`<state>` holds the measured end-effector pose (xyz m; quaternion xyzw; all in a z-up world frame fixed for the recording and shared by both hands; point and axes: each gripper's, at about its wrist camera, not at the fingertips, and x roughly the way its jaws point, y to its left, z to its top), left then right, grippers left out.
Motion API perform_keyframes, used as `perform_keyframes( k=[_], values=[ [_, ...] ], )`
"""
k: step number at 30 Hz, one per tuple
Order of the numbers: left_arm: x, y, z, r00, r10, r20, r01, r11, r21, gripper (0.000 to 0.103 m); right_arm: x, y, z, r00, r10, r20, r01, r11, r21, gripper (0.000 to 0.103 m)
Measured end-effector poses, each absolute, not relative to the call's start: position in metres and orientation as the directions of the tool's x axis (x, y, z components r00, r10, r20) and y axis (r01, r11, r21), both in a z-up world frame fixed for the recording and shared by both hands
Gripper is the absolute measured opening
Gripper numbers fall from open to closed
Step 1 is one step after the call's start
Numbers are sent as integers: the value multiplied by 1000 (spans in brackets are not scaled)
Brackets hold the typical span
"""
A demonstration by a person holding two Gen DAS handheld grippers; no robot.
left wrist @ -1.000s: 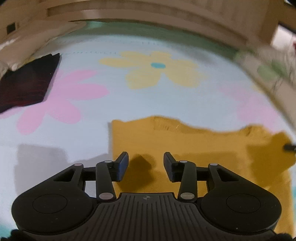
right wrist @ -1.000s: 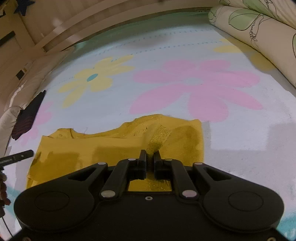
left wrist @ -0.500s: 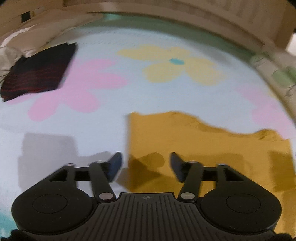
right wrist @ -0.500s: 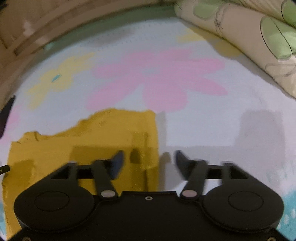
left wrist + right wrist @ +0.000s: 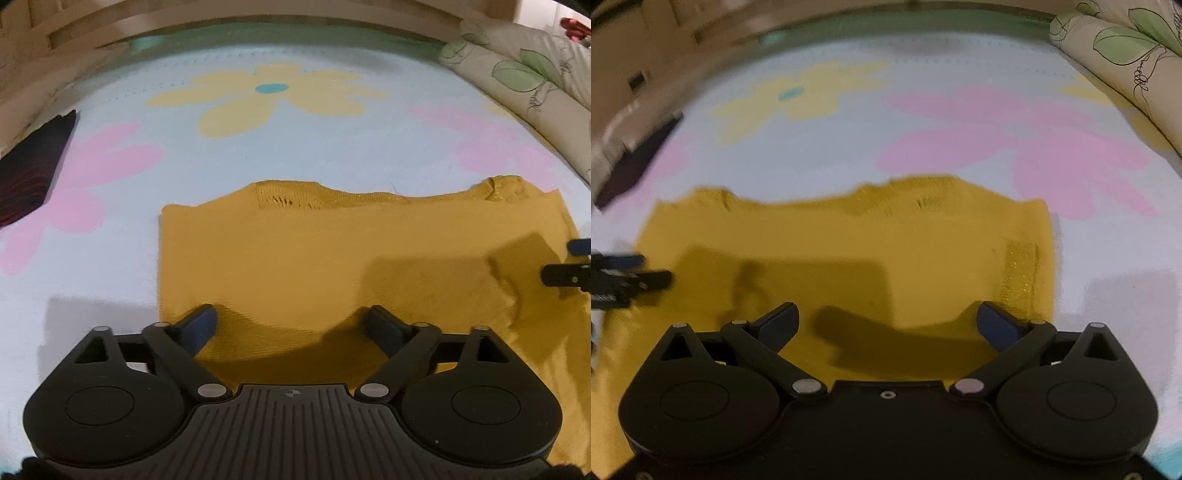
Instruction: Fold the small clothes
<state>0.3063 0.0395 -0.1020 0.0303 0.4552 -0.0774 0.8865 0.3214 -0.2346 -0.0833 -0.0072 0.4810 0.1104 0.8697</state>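
Note:
A mustard-yellow knit garment [image 5: 332, 258] lies flat on the flowered sheet, its sides folded in to a rectangle; it also fills the middle of the right wrist view [image 5: 849, 251]. My left gripper [image 5: 291, 321] is wide open and empty, over the garment's near left part. My right gripper [image 5: 886, 321] is wide open and empty, over its near right part. The right gripper's fingertips [image 5: 569, 258] show at the right edge of the left wrist view, and the left gripper's fingertips [image 5: 624, 273] show at the left edge of the right wrist view.
A dark folded cloth [image 5: 29, 173] lies at the far left of the sheet [image 5: 258, 155], also visible in the right wrist view [image 5: 631, 166]. A rolled leaf-print quilt [image 5: 528, 92] lies along the right side. A wooden bed frame [image 5: 258, 18] runs along the back.
My right gripper was shut on the garment's right edge; it let go and opened wide. My left gripper opened wider. Both pulled back toward the near side of the garment.

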Motion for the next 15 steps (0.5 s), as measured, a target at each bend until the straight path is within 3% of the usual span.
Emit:
perform_keyframes(
  k=[4,15],
  values=[
    [303,41,-106,588,-113,-801,161,987,-21,102,316,-231,-86,527,165,-834,-227,973,50,103],
    [290,39,-112,661,-112,-742,155,988,-11,102,305,-230,-93,597,160,-787,-225,974,27,103]
  ],
)
